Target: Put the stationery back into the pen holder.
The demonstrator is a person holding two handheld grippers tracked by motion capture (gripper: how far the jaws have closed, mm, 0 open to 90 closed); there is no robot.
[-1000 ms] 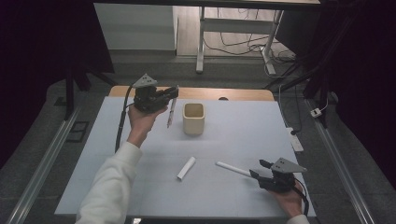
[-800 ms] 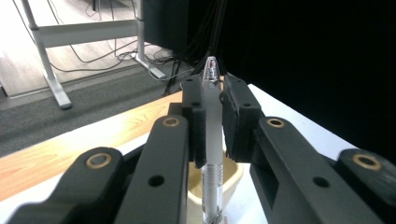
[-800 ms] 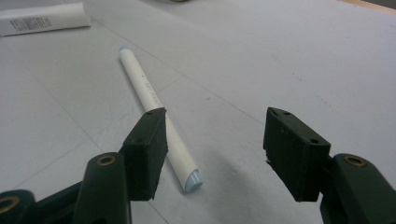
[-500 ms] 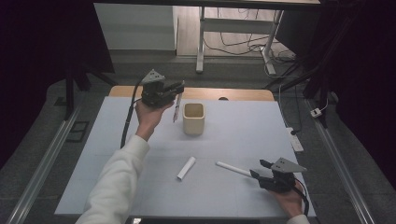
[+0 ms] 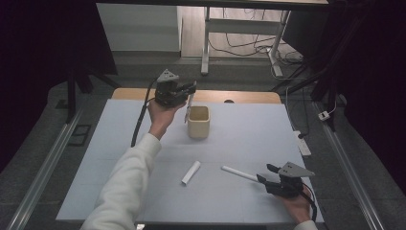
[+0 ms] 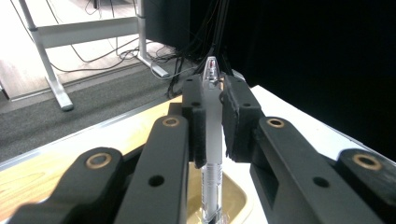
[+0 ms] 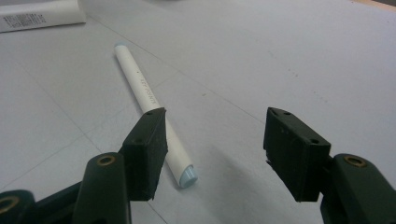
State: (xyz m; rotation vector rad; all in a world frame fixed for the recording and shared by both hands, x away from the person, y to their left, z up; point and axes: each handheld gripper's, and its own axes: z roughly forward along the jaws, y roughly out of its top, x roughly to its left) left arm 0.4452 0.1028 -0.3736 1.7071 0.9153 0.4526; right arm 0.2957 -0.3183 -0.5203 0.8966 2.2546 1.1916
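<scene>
Overhead, the left gripper is raised above the far part of the pale blue table, at about 11 o'clock from the table's middle, its jaws clamped on a clear pen that hangs nearly upright. The pen's lower end sits just over the left rim of the beige cup, and in the left gripper view that end dips toward the cup's opening. The right gripper rests low at about 4 o'clock, near the table's front edge, jaws spread wide. A white marker lies flat on the table, its near end just beside the left jaw and apart from the other. A short white tube lies at 6 o'clock, well apart from the cup.
</scene>
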